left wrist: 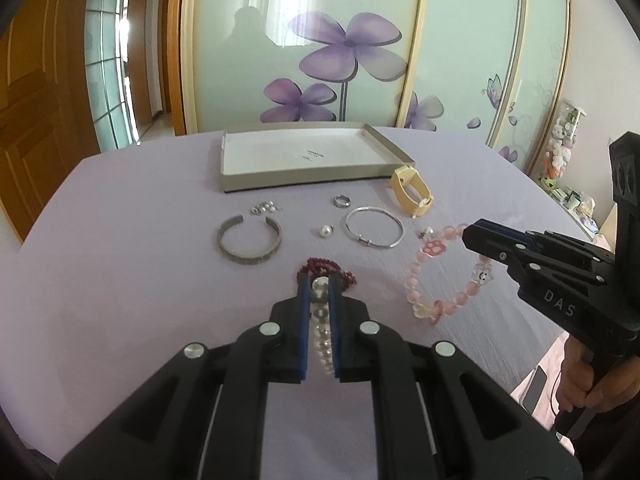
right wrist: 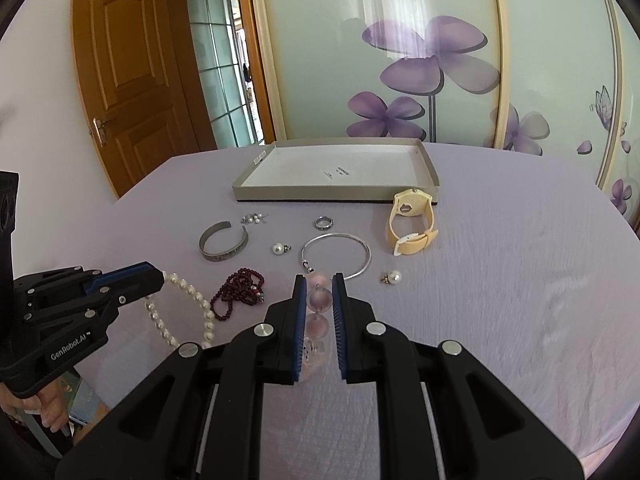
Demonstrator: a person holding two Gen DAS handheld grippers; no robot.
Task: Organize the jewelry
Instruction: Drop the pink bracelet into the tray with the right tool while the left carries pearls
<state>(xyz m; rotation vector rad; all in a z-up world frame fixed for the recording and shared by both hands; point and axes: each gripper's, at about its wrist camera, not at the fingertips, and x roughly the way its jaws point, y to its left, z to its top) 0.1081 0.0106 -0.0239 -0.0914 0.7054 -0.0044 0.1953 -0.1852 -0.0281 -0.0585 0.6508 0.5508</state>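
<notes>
So we've got the left tongs (left wrist: 320, 286) clamped on the pearl bracelet (right wrist: 188, 308) and the right tongs (right wrist: 319, 286) pinching the pink bead bracelet (left wrist: 444, 272), both near us. The far tray (left wrist: 240, 184) holds nothing; cuff (left wrist: 249, 240), bangle (left wrist: 374, 227), ring (left wrist: 342, 201), watch (left wrist: 412, 192) all wait on the surface (left wrist: 120, 280).

Soft daylight is reflected as glare on the wardrobe panel (left wrist: 288, 12); edges are bowed, corners blackened, detail perhaps slightly soft.

Both tools clamped shut — left tool (left wrist: 319, 280), right tool (right wrist: 319, 284) — angled downward.
</notes>
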